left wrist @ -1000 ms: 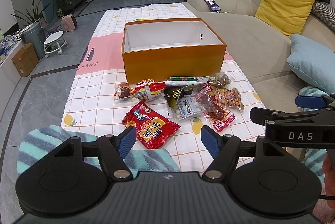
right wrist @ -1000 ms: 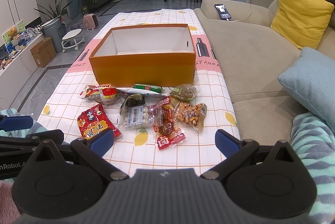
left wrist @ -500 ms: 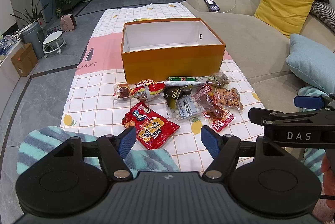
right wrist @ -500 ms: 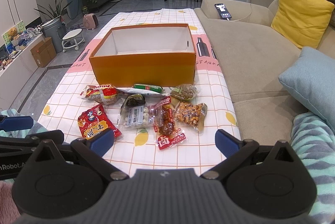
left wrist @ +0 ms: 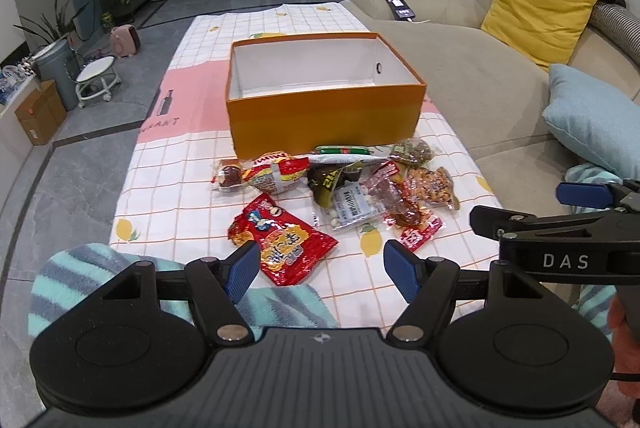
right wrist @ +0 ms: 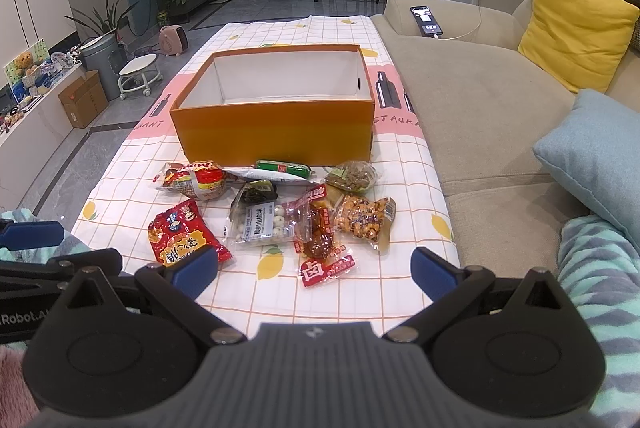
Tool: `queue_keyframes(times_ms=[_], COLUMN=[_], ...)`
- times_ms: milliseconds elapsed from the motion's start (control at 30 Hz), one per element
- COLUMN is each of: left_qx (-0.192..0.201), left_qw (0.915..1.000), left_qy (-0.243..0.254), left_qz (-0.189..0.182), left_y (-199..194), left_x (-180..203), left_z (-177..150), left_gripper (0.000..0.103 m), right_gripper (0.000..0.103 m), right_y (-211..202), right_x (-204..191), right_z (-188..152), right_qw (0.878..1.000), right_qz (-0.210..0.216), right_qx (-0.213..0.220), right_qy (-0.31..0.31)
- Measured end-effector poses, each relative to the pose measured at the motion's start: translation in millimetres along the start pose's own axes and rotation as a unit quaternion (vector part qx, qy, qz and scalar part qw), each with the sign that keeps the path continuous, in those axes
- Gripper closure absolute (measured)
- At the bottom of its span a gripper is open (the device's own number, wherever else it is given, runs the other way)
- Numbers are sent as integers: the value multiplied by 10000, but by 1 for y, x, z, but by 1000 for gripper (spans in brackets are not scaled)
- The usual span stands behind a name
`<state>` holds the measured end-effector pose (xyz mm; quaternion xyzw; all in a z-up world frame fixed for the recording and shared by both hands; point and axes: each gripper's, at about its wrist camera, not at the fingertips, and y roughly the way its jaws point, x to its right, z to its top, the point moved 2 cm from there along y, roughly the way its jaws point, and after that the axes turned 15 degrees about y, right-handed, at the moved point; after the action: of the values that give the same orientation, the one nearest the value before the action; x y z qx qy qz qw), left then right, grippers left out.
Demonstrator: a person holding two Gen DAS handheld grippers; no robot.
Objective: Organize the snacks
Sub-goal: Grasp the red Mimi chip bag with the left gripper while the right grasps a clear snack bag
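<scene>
We had not begun: the orange box (left wrist: 324,123) stood empty on the worktop (left wrist: 180,195), every snack packet (right wrist: 256,216) lay loose just before it, and both our left gripper (left wrist: 320,270) and right gripper (right wrist: 314,274) held fingers apart, empty.

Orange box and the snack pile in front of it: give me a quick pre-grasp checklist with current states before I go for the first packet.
1. Orange box open on top, no snacks visible inside: ok.
2. Left gripper open, holding nothing: ok.
3. Right gripper open, holding nothing: ok.
4. Red chip packet lies apart from the pile, nearest the left gripper: ok.
5. Remaining snacks separated for single picks: not ok; the clear candy bag overlaps its neighbours.
6. Box bottom fully visible: cannot tell, near wall hides part.
</scene>
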<state>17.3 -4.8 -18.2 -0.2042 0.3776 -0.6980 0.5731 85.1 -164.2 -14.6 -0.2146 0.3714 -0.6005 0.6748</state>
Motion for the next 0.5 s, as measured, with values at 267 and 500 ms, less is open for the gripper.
queue_keyframes(times_ms=[267,500], left_qx=[-28,-325], left_qw=[9994,9983], left_qy=[9,-76], left_qz=[-349,-485], left_y=[10,45], left_x=[-18,-37], left_z=[20,37], left_gripper=[30,39], right_gripper=[4,21], right_y=[8,40], right_x=[-1,5], right_z=[9,16], right_qw=[9997,9995], right_qz=[168,196], right_qx=[100,-152], right_qy=[-161,-185])
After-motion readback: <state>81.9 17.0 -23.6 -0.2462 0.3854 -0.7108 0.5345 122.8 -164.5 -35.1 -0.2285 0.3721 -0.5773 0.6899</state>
